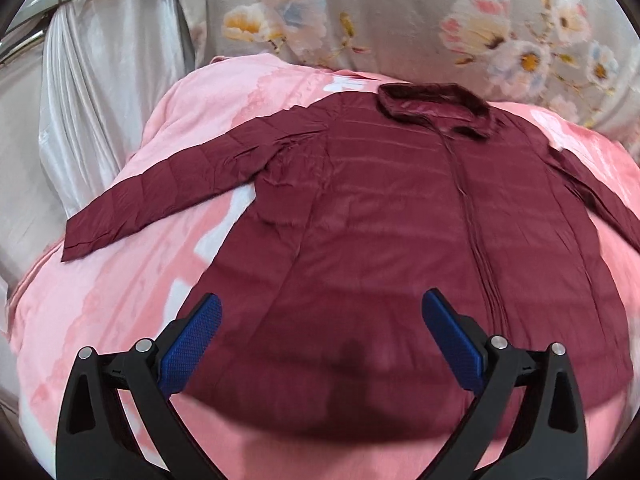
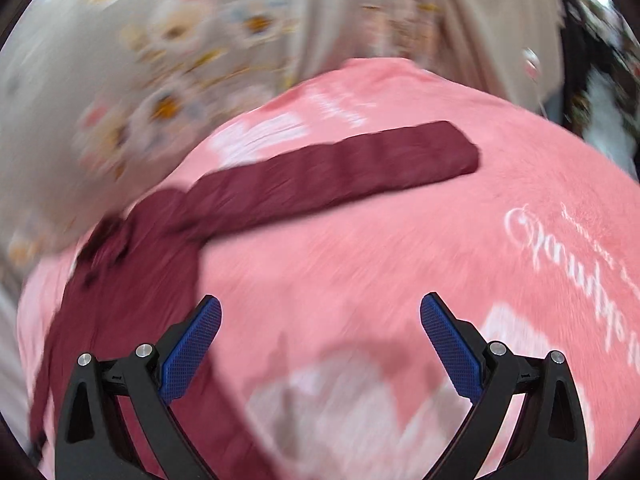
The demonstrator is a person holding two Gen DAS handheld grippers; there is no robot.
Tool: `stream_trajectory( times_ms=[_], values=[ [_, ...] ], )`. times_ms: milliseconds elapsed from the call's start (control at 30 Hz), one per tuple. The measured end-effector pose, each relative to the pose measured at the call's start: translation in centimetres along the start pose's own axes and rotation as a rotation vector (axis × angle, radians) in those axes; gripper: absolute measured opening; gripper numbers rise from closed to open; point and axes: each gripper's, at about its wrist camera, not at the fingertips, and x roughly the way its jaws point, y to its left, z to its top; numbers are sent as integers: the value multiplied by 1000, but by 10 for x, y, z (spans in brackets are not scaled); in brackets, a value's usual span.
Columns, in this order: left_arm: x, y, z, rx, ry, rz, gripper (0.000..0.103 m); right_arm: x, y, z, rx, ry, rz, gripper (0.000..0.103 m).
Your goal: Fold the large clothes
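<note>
1. Pink blanket (image 1: pixel 120 300): work surface, carrying the whole garment.
2. Maroon jacket (image 1: pixel 400 220): spread flat, front up, collar far; no fold made yet (task judged barely begun).
3. Right sleeve (image 2: pixel 340 168): stretched outward, unfolded.
4. Left gripper (image 1: pixel 320 312): fingers spread, empty, above the hem.
5. Right gripper (image 2: pixel 320 312): fingers spread, empty, above bare blanket (view blurred).

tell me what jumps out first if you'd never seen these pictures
A dark red jacket lies spread flat, front up, on a pink blanket, collar at the far end and sleeves out to both sides. Both sets of tongs, left and right, hang open over it, holding nothing. Flowered bedding lies beyond.
</note>
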Motion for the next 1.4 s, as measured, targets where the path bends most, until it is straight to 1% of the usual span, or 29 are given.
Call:
stream_trajectory(
  times_ms=[67,133,200,267,300,367,400,500,533,567,600,667,733,767,833,867,933,967,1000,1067,1133,1167,1233,1300,1400],
  values=[
    [17,-4,11,-5,25,6,98,21,-19,22,53,-37,-49,98],
    [30,-7,19,2,52,23,98,39,-29,39,67,-69,-85,97],
    [41,-10,25,11,76,48,98,59,-44,58,82,-78,-103,94],
    [51,-11,31,11,83,71,98,77,-53,70,96,-59,-120,85],
    [56,-11,34,7,87,82,98,87,-58,75,110,-45,-124,83],
    [62,-10,40,-5,88,83,98,104,-70,83,154,-19,-123,77],
    [66,-11,43,-7,86,79,98,108,-74,83,169,-13,-127,76],
    [71,-21,50,18,70,74,98,126,-83,86,214,4,-127,65],
    [73,-25,52,25,68,65,98,131,-85,88,222,2,-132,58],
    [74,-29,53,34,66,55,98,135,-85,90,225,-11,-143,53],
    [75,-32,55,39,65,52,98,136,-85,91,223,-20,-150,42],
    [77,-37,57,50,61,49,98,140,-81,99,220,-31,-137,9],
    [80,-40,59,51,55,49,98,137,-69,106,199,-69,-130,7],
    [81,-39,60,50,53,51,98,128,-53,111,160,-111,-119,6],
    [84,-37,62,45,49,65,98,109,-17,116,69,-167,-59,6],
    [87,-35,63,41,46,79,98,93,14,116,-7,-201,-3,6],
    [90,-28,64,30,46,103,98,70,69,109,-139,-234,101,6],
    [92,-24,65,21,48,113,98,58,102,100,-220,-239,162,6],
    [95,-19,65,8,55,124,98,49,128,92,-281,-237,208,6],
    [99,-8,65,-14,67,140,98,36,180,67,-407,-219,305,6],
    [101,2,63,-24,75,150,98,29,235,32,-540,-177,398,6],
    [102,6,62,-26,79,155,98,28,254,19,-553,-163,427,6],
    [104,17,60,-36,86,162,98,30,295,-16,-638,-105,493,6],
    [105,26,60,-48,91,162,98,36,327,-50,-701,-44,542,6],
    [109,38,58,-62,98,161,98,48,365,-91,-755,44,588,6]
  ],
)
